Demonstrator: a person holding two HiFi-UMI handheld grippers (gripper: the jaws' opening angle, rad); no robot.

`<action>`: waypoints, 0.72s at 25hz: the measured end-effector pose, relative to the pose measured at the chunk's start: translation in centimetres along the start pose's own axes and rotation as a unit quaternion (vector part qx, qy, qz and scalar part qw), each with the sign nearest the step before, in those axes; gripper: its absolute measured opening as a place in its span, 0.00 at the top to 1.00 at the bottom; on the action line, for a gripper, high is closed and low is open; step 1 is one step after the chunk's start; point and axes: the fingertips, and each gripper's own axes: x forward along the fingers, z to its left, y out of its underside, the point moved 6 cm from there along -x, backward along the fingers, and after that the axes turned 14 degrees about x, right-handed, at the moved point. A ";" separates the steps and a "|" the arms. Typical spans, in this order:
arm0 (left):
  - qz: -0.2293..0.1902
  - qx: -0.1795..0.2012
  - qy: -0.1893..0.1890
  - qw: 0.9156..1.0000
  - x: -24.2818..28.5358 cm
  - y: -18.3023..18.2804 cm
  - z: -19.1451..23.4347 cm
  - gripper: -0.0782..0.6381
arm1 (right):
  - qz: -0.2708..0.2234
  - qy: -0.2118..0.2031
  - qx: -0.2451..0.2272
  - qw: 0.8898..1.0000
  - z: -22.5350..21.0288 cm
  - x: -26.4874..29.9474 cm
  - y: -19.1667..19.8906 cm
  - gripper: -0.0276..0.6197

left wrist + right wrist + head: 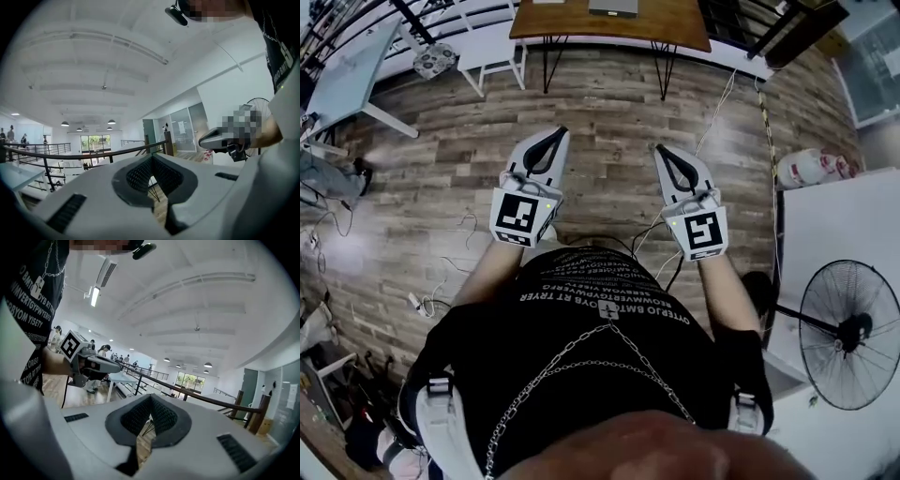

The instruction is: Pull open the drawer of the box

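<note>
While the box and its drawer show in no view, so its heading cannot be told, the person holds both arms out before the chest. Left gripper [558, 132] and right gripper [660, 148] point forward side by side, about level, apart, over the plank floor [609, 103]. Both pairs of fingers [136, 177] are clenched on nothing. White lettering on the black shirt [581, 328] is too garbled to read.

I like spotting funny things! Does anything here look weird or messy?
Nothing is spilled or broken. The odd part: no box or drawer shows anywhere. The left tool and the right tool are both shut and empty, held above the wooden floor, where loose cables trail.
</note>
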 end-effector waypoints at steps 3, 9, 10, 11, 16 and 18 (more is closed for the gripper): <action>0.007 -0.006 0.000 1.000 0.2 0.4 0.2 0.88 | -0.010 0.009 0.046 0.999 -0.2 -0.1 0.1 0.96; 0.015 0.000 0.004 1.000 0.7 0.8 -0.5 0.88 | -0.016 0.063 0.126 0.990 -2.2 -0.8 2.4 0.96; 0.015 0.001 0.004 1.000 0.9 0.9 -0.7 0.88 | -0.012 0.062 0.130 0.990 -2.5 -0.8 2.7 0.93; 0.014 0.002 0.004 1.000 1.1 1.0 -0.7 0.88 | -0.011 0.060 0.132 0.989 -2.8 -0.7 2.9 0.89; 0.010 -0.001 0.007 1.000 2.3 1.9 0.6 0.88 | -0.012 0.084 0.131 0.988 -3.5 1.2 3.5 0.72; 0.012 -0.008 0.010 1.000 3.1 3.2 1.7 0.88 | -0.009 0.089 0.129 0.988 -3.6 2.8 3.8 0.70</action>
